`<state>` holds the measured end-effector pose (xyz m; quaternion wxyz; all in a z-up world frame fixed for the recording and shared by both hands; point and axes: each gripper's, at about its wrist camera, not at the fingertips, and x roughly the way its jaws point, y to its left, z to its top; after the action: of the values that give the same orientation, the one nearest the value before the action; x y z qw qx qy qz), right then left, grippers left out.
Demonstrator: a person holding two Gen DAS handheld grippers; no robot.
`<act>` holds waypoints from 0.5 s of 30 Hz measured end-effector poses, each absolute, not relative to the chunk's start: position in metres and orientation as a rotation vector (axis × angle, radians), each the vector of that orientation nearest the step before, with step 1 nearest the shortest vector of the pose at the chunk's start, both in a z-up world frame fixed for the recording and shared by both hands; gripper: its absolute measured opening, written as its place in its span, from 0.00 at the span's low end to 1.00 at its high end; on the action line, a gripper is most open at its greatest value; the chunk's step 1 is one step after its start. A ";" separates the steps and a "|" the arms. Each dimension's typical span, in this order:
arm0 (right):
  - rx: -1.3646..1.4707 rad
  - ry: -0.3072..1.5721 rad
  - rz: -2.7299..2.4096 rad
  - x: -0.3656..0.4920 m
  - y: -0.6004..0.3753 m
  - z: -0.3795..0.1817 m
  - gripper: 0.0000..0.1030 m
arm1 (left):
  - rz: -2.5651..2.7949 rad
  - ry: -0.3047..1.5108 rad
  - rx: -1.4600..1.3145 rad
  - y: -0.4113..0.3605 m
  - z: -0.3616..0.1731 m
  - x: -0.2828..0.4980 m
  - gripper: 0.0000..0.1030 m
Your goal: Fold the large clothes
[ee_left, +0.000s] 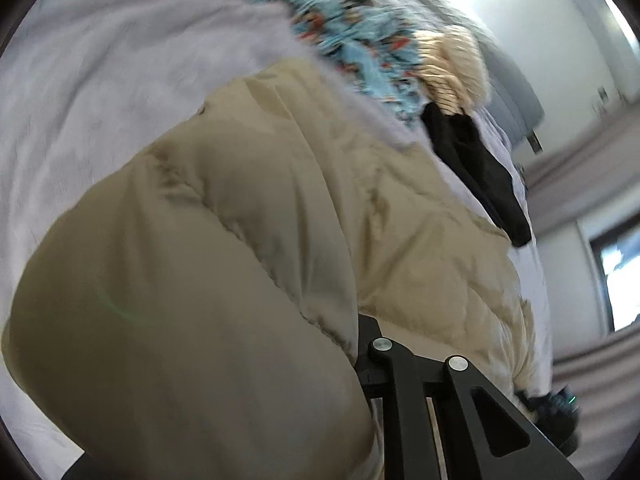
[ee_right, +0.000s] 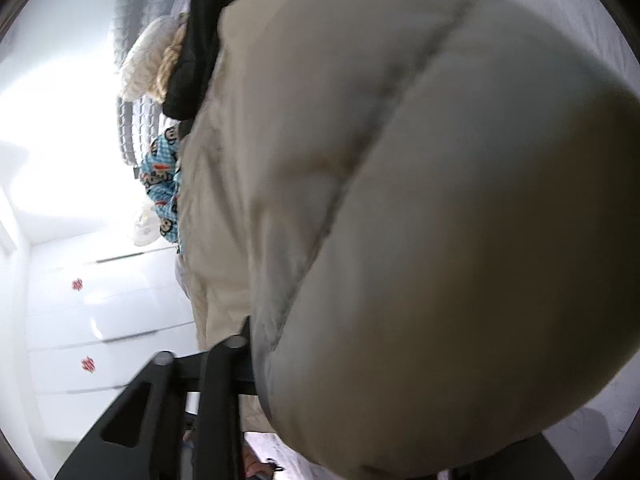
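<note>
Bulging right against both lenses, the beige puffer jacket (ee_left: 224, 240) is draping over the left gripper (ee_left: 384, 352) and right gripper (ee_right: 224, 356); each seems clamped on its fabric, though fingertips are hiding. Carrying it level and taut should help. Farther off, patterned blue clothing (ee_left: 360, 44) and a black garment (ee_left: 476, 168) are lying on the bed sheet (ee_left: 100, 80).
</note>
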<state>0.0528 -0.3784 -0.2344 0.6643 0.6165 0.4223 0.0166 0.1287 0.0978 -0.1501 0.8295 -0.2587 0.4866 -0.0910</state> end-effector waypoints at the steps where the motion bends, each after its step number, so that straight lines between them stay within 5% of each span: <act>1: 1.377 0.951 0.044 0.052 -0.378 -0.230 0.23 | -0.205 1.015 -0.530 0.095 -0.141 0.127 0.16; 15: 1.268 0.986 0.120 -0.025 -0.363 -0.176 0.20 | -0.310 1.034 -0.423 0.111 -0.093 0.018 0.16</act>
<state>-0.0254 -0.3633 -0.1760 0.6928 0.5677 0.4413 0.0537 0.0180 0.1115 -0.0927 0.8367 -0.1999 0.4884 -0.1462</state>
